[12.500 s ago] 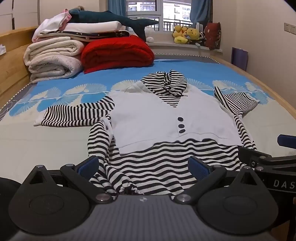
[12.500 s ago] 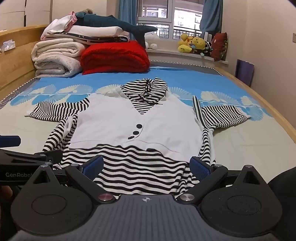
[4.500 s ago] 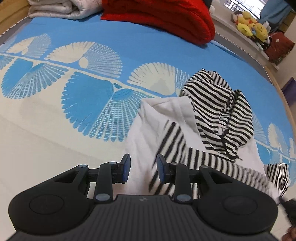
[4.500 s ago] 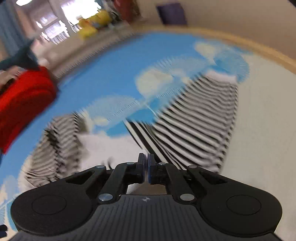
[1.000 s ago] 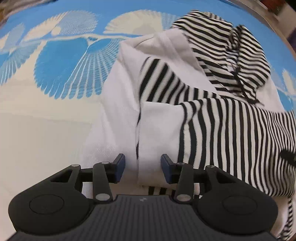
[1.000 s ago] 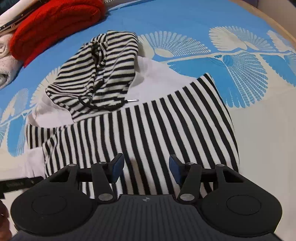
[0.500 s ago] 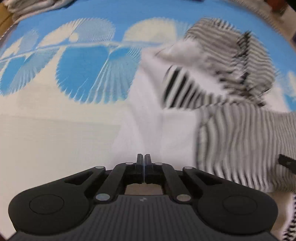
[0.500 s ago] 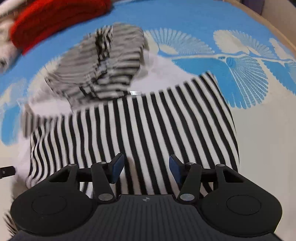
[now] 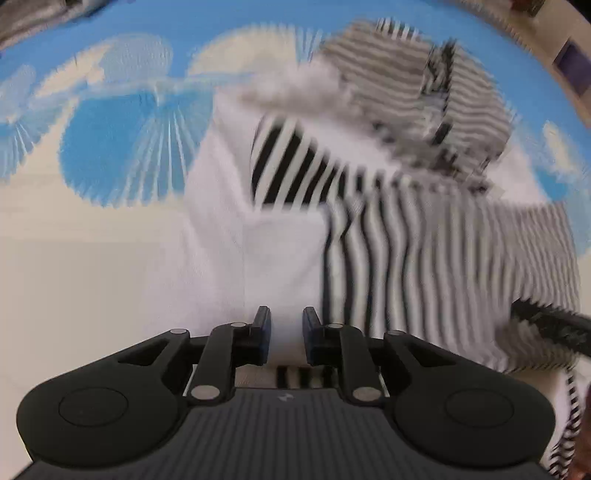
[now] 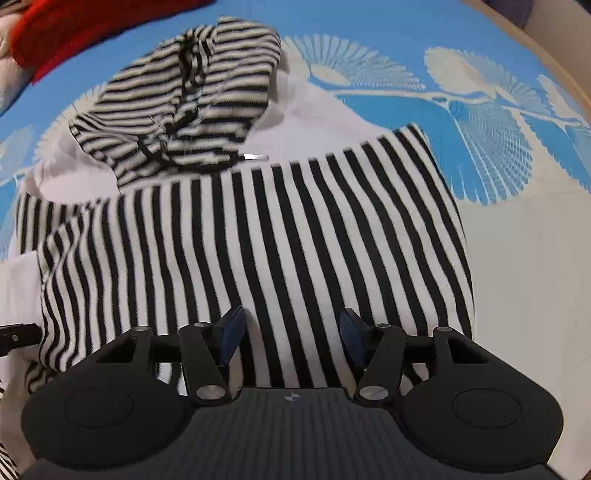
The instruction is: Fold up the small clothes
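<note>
Since half a second ago the left gripper has parted narrowly, empty; right gripper stays wide. Striped hoodie lies mid-bed. Risk: loose sleeve folds springing open.

Left wrist view motion-blurred; hoodie hood smeared, red blanket cropped.

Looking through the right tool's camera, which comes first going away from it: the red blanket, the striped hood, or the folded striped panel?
From the right tool:
1. Striped panel, directly under and ahead of the fingers.
2. Striped hood, farther up, to the left.
3. Red blanket, farthest, top left corner.
</note>
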Demonstrator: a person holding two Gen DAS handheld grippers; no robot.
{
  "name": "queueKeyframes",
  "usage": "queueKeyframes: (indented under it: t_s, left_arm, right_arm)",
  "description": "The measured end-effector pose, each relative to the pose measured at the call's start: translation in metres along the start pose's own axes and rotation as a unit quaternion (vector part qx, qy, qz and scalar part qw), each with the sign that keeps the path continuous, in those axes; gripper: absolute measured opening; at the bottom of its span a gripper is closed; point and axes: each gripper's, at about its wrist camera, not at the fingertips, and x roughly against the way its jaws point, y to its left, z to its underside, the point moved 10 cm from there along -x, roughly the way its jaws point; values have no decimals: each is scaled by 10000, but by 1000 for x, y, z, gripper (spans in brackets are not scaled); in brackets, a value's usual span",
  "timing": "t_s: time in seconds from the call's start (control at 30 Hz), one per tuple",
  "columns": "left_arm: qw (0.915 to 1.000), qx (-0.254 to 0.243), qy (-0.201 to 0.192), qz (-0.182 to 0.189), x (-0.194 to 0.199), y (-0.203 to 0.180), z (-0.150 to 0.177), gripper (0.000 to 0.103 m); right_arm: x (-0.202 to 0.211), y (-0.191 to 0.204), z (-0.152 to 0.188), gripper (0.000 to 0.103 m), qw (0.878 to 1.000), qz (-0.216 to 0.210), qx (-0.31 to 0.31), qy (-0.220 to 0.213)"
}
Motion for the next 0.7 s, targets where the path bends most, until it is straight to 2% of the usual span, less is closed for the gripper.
queueKeyframes:
  t_s: [0.1, 0.17, 0.27, 0.43, 0.57, 0.7]
  left_arm:
    - [9989, 5, -427, 200, 28, -7, -16, 34]
    - [9982, -65, -583, 134, 36, -10, -22, 38]
    - [9977, -279, -610, -67, 35, -17, -25, 38]
    - [9965, -473, -681, -105, 34, -22, -29, 40]
    - [9967, -414, -682, -124, 32, -19, -33, 50]
    - [9968, -377, -697, -86, 33, -23, -36, 54]
  right_arm:
    - [5, 2, -5, 60, 9999, -84, -8, -90]
    - [7, 2, -6, 61, 9998, -134, -51, -103]
    - [10, 1, -5, 61, 9998, -128, -48, -131]
    - [13, -3, -6, 64, 9997, -35, 65, -248]
    - [12, -6, -6, 64, 9997, -13, 78, -236]
    - [12, -5, -7, 64, 9996, 31, 93, -259]
